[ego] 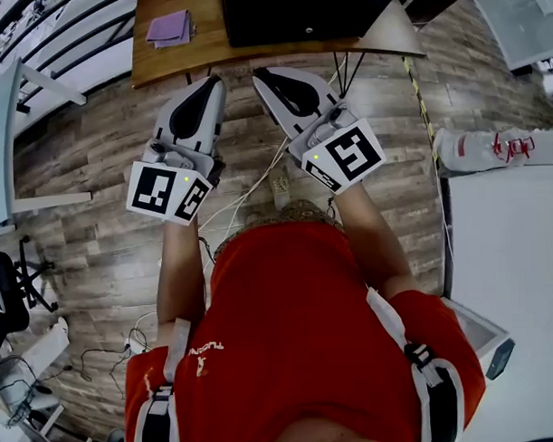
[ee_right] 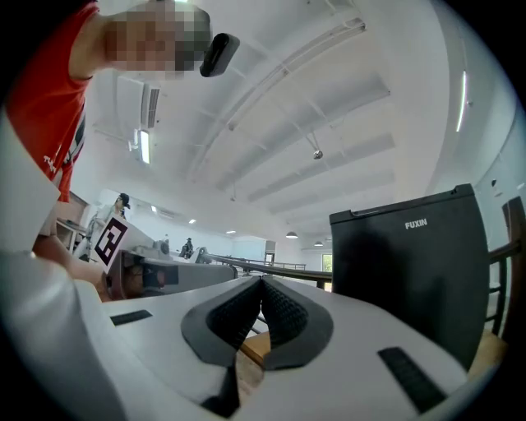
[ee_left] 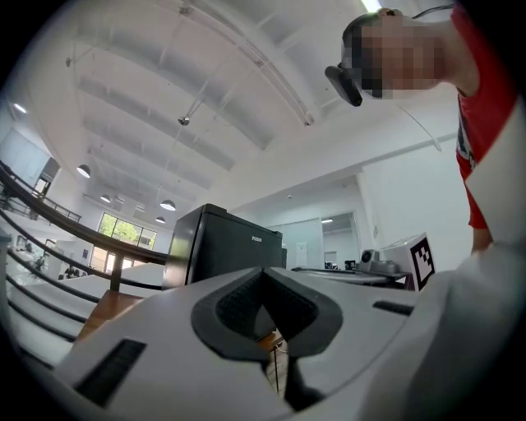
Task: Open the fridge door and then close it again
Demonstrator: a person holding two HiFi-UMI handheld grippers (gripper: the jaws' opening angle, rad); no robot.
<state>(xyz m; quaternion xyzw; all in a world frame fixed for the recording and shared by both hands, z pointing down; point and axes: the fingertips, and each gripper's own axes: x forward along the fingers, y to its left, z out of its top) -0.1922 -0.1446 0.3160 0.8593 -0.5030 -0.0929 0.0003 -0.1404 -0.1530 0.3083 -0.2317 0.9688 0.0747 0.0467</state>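
The black fridge (ego: 310, 13) stands on a wooden table (ego: 176, 56) at the top of the head view, its door closed as far as I can see. The left gripper view shows the fridge (ee_left: 226, 247) ahead, the right gripper view shows it (ee_right: 415, 263) at the right. My left gripper (ego: 213, 82) and right gripper (ego: 261, 76) are held side by side over the floor, just short of the table's front edge. Both are shut with nothing between the pads, as the left gripper (ee_left: 263, 271) and right gripper (ee_right: 261, 281) show in their own views. Neither touches the fridge.
A purple cloth (ego: 170, 29) lies on the table's left part. White cables (ego: 249, 198) trail over the wooden floor below the grippers. A white counter (ego: 509, 253) and a white item with red straps (ego: 491, 149) are at the right. An office chair (ego: 7, 297) stands at the left.
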